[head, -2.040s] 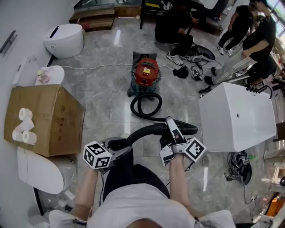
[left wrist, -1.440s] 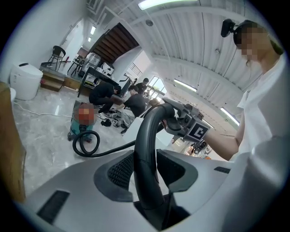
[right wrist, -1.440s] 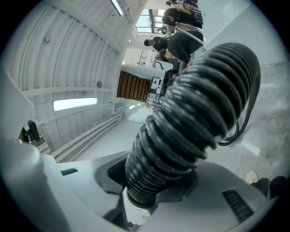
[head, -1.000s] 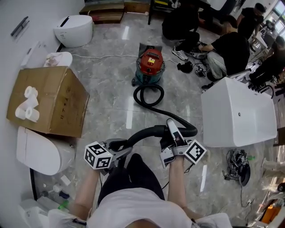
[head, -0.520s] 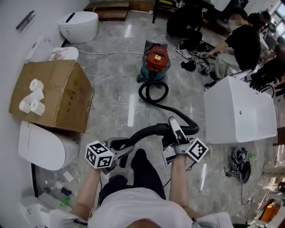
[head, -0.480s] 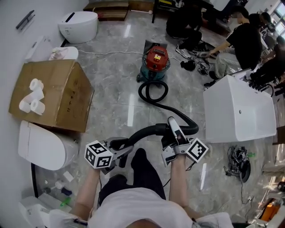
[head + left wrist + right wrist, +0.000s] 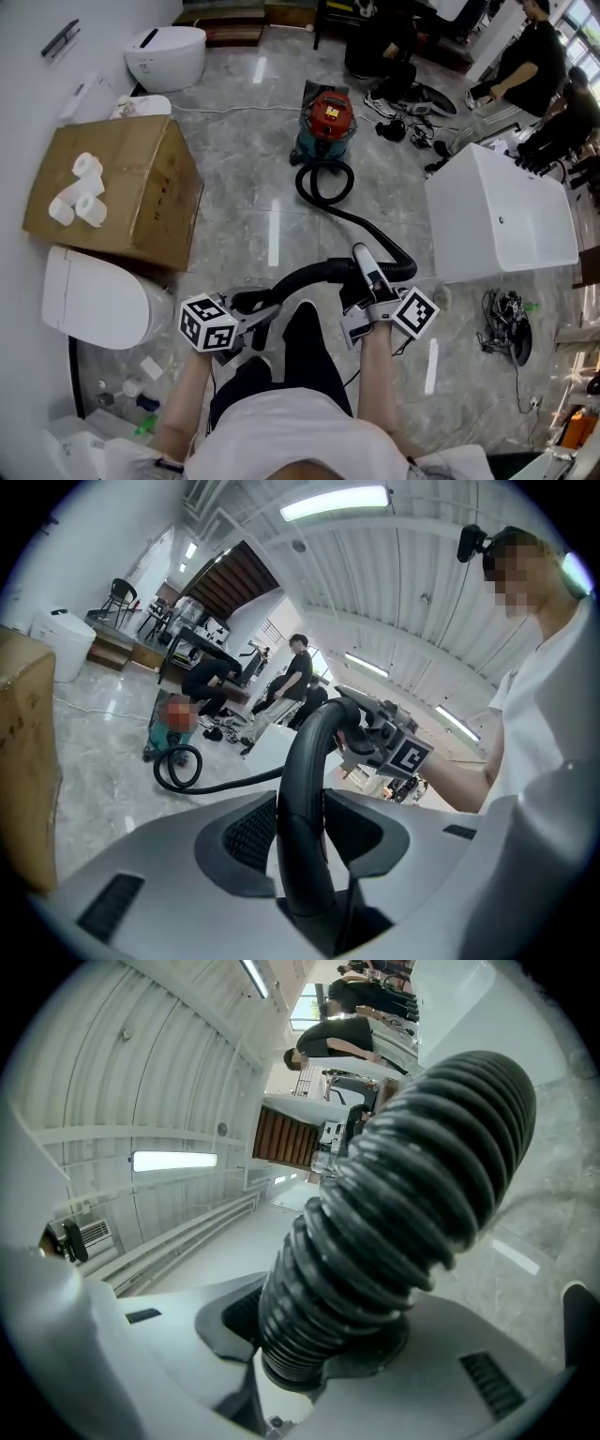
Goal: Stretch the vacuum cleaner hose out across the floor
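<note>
Both grippers have carried the hose end back, away from the vacuum cleaner (image 7: 326, 117). The canister now sits farther off across the floor (image 7: 244, 225) than two seconds ago. The loop beside it has drawn tighter and the run from it toward the person is longer.
- Judgement: the stretch is under way but not finished. One full loop still lies on the floor just near of the canister, and the hose (image 7: 405, 266) doubles back sharply right of the right gripper (image 7: 364, 267).
- Left gripper (image 7: 251, 314): its fingers (image 7: 248, 832) are partly closed and clamped on the bent tube (image 7: 305, 836) at the hose's end.
- Right gripper: its fingers (image 7: 234, 1321) are partly closed around the hose body, which fills the gap.

Materials:
- Bent tube: smooth, rigid black plastic with a slight sheen, curved like a handle.
- Hose: black and ribbed in close rings, looks flexible.
- Canister: red domed lid on a teal drum.
- Floor: polished grey marble-look tile with glare streaks, likely slick enough for the hose to slide.
</note>
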`<action>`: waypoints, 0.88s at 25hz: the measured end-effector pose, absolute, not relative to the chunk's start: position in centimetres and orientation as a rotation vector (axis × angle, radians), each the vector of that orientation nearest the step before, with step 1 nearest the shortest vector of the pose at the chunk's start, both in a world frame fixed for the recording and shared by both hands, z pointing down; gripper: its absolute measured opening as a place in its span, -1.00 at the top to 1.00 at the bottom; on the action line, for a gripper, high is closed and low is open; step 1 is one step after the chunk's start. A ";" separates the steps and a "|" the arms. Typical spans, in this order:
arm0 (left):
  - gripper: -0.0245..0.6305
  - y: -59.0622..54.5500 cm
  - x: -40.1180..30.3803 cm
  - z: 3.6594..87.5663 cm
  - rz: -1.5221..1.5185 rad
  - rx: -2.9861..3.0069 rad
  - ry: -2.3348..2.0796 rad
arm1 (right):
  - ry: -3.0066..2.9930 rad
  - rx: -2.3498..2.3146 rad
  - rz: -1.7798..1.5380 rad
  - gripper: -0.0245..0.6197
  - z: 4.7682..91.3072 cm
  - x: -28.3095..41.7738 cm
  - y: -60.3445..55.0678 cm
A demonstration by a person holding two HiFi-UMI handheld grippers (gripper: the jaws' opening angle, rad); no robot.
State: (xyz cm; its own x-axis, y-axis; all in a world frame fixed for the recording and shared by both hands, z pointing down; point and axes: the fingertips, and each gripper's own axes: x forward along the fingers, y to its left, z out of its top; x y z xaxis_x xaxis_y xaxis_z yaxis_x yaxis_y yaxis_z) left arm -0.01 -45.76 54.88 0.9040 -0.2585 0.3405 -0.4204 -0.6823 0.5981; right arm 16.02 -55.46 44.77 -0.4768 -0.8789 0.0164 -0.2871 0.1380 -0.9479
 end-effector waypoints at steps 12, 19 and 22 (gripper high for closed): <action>0.42 -35.4 -6.3 55.1 0.331 2.393 -0.458 | 1.853 -1.117 -1.285 0.44 44.5 9.7 -44.7; 0.42 -30.7 -9.4 54.8 0.323 2.407 -0.422 | 1.826 -1.128 -1.261 0.44 44.1 6.8 -39.5; 0.42 -29.2 -10.4 54.9 0.319 2.405 -0.410 | 1.822 -1.143 -1.258 0.44 44.2 5.9 -37.8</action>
